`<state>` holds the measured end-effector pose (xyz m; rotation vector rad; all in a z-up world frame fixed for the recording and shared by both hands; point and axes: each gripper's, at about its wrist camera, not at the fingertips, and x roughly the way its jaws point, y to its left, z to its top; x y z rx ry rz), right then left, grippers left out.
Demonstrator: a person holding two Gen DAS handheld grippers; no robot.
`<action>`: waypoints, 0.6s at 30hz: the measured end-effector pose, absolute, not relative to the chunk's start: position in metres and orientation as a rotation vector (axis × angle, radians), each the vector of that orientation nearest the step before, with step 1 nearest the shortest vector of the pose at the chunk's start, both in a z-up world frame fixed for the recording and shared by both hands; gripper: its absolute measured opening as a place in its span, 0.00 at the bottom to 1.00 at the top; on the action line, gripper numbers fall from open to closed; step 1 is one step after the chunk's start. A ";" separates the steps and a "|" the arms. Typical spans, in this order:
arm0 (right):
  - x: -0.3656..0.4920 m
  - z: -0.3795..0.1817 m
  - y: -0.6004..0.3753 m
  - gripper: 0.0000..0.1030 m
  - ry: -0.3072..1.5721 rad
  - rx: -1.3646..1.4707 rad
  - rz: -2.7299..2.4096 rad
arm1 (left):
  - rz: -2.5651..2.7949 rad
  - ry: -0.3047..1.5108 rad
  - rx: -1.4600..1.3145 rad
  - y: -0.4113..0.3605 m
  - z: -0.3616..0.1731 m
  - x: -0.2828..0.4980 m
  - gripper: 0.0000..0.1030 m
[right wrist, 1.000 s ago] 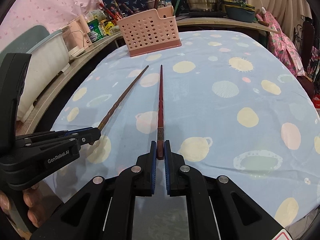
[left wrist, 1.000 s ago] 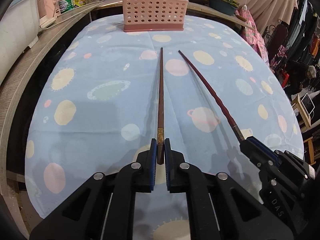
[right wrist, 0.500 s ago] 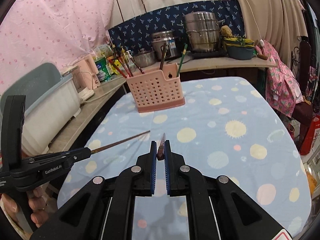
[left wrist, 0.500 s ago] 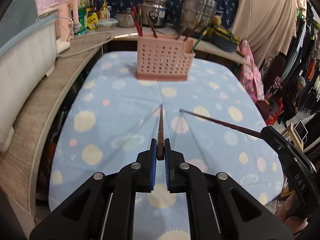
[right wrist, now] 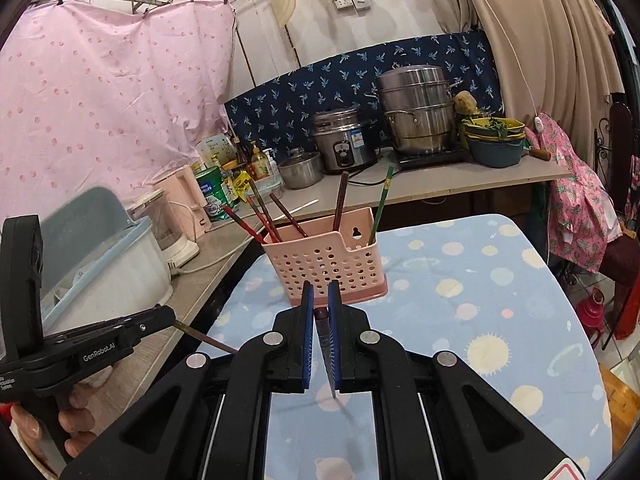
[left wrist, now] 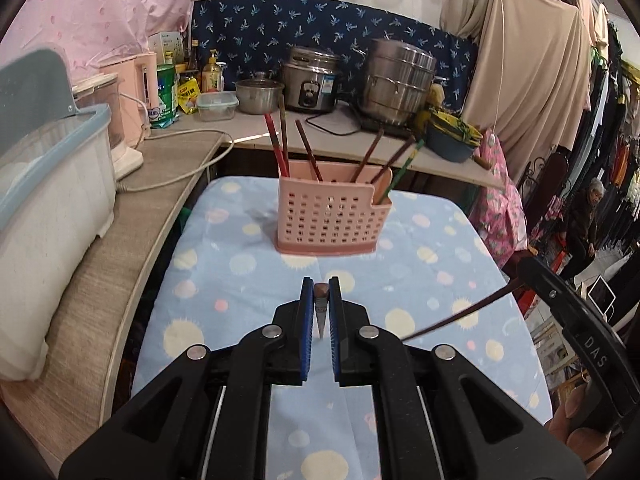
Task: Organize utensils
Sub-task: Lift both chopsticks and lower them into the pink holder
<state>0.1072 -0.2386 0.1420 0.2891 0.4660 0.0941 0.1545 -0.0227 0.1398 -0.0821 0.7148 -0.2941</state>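
While both jaws grip chopsticks (left wrist: 320,312) (right wrist: 326,344) — tips foreshortened, pink basket (left wrist: 330,216) beyond.

Brightness: I see both views evenly lit, bright enough to read colours; no dim corners inside the lens circle.
Source: light looks soft and diffuse, from above; I cannot tell the lamp or window.
Shadows: faint, soft-edged shadow beside the pink utensil basket (left wrist: 330,216) on the tablecloth (left wrist: 432,264); small dark shadow under the chopstick tip (right wrist: 333,394).
Glare: soft highlights on the steel steamer pot (right wrist: 416,114) and rice cooker (left wrist: 311,80); nothing blown out.
Distortion: strong fisheye; I see the counter edge (left wrist: 132,280) bowing, black vignette at every corner.
Focus: mid-scene sharp; the clothes rack (left wrist: 612,168) at the rim is soft and smeared.
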 end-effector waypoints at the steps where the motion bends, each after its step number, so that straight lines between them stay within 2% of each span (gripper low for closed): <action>1: 0.113 0.145 -0.241 0.07 0.465 0.306 0.097 | -0.292 0.714 -0.090 -0.022 0.144 0.161 0.07; 18: 0.199 0.232 -0.252 0.06 0.297 0.364 0.177 | -0.272 0.522 -0.159 -0.026 0.251 0.246 0.07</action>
